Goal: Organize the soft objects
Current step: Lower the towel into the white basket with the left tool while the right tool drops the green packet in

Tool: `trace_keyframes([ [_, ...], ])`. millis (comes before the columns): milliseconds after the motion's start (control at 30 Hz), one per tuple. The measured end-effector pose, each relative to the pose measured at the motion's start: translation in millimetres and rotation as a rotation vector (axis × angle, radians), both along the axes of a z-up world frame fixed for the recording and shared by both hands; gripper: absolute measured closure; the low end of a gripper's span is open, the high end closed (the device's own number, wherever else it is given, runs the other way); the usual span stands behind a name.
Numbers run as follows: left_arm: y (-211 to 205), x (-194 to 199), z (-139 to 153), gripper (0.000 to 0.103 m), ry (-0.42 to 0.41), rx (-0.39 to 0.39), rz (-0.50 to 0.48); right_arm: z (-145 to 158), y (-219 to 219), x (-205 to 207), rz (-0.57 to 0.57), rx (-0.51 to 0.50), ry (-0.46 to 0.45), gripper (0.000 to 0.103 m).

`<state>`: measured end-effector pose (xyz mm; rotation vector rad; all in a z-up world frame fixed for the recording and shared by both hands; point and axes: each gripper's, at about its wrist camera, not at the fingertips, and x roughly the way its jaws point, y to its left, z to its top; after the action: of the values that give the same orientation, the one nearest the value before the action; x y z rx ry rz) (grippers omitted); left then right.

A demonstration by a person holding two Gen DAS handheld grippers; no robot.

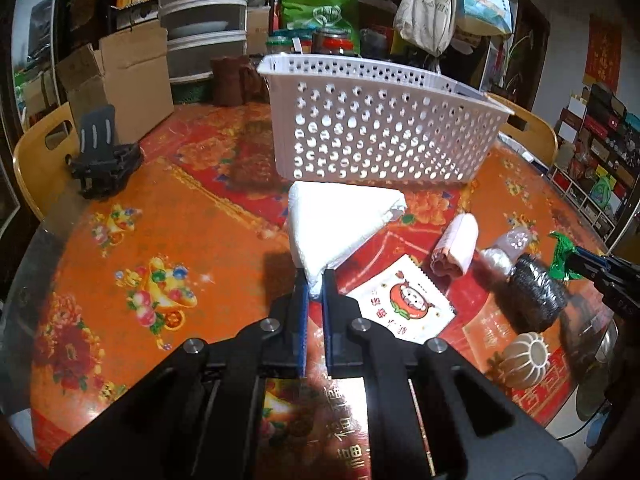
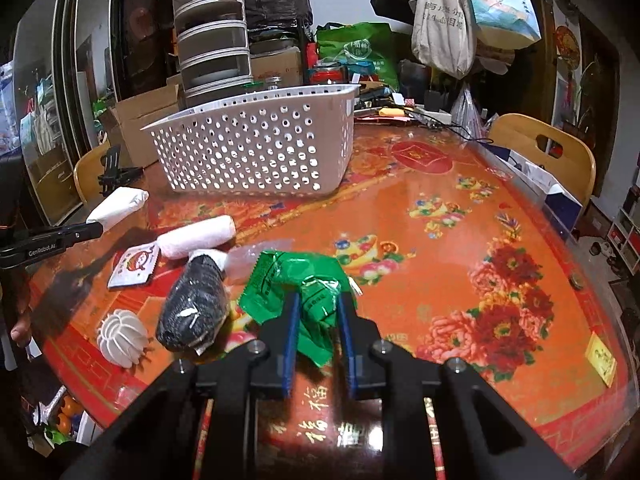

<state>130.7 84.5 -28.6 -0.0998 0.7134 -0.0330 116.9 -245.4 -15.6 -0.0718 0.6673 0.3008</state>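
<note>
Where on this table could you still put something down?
Open cloth lies right of the white basket, toward the wooden chair, and on the basket's other side near the black stand. It is crowded in front of the basket, around the black bundle and cartoon packet.

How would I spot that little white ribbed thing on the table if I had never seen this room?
Start at the white perforated basket standing on the orange flowered table. Come toward the table's near edge, past the dark knitted bundle in clear wrap. Beside it sits the white ribbed object, the only thing there shaped like a small pumpkin with deep grooves.
</note>
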Motion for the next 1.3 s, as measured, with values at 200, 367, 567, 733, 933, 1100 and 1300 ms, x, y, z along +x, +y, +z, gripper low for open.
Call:
trace_keyframes([
  [200,3.6,-4.9,19.0,0.098,-0.038,-0.012,0.002,15.4,4.9,1.0,0.012,-0.002,-0.036,0.086],
  [367,1.4,-4.2,35.8,0.098,-0.065,-0.020,-0.004,34.4,7.7,4.5,0.024,-0.006,-0.073,0.086],
  [567,-4.9,3.9,69.6,0.098,-0.124,-0.014,-0.019,73.7,17.1,18.6,0.058,-0.014,-0.144,0.086],
  [733,-8.8,21.5,97.5,0.098,-0.143,-0.012,-0.030,103.3,29.7,37.4,0.094,-0.009,-0.178,0.086],
  [933,-15.9,50.3,118.2,0.098,-0.145,-0.007,-0.045,125.7,46.2,67.9,0.134,0.013,-0.175,0.086],
  [1100,-21.1,76.1,127.9,0.098,-0.137,-0.010,-0.054,129.2,59.5,90.0,0.143,0.011,-0.150,0.086],
  [1300,-27.3,112.7,133.5,0.098,-0.101,0.002,-0.064,136.4,69.1,123.9,0.142,0.023,-0.111,0.086],
])
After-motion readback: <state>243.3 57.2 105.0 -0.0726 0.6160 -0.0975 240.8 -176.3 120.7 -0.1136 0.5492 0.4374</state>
